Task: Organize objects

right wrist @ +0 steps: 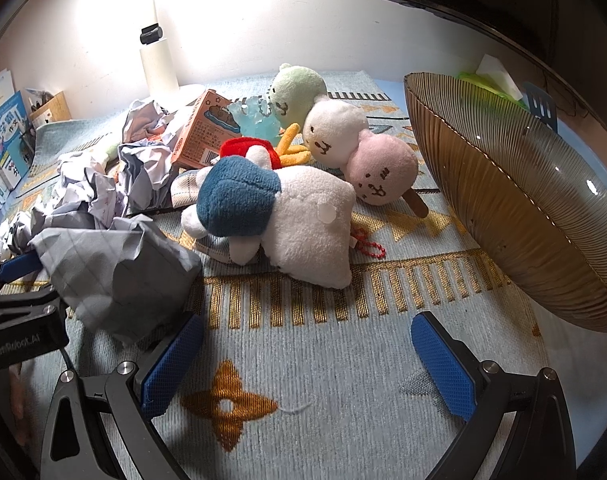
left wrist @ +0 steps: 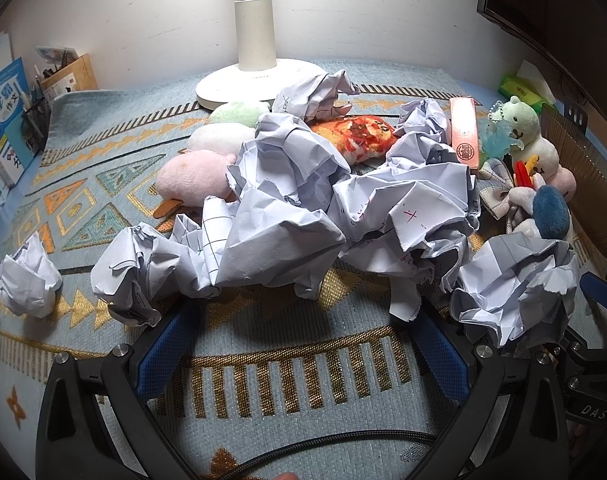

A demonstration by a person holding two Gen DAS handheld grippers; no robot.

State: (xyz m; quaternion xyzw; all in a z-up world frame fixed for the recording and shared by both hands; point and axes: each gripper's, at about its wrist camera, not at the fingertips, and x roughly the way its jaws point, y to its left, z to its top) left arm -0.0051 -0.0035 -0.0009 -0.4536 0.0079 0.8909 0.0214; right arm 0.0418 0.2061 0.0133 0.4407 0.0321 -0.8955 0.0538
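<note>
Both grippers, left (left wrist: 303,344) & right (right wrist: 307,360), have fingers wide w/ nothing held, near approx. 8 paper balls (left wrist: 279,216), 2 dango plushies (right wrist: 343,140), 1 bowl (right wrist: 523,208).

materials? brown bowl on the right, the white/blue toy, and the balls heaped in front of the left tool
Brown bowl: looks like tinted glass or clear plastic, glossy; fine ribs, translucent, sharp highlights. Cannot tell which.
White/blue toy: plush fabric, matte, fuzzy nap and soft seams; stuffing presumed.
Balls: crumpled white paper, matte; sharp creases, printed grid lines and handwriting on some.
</note>
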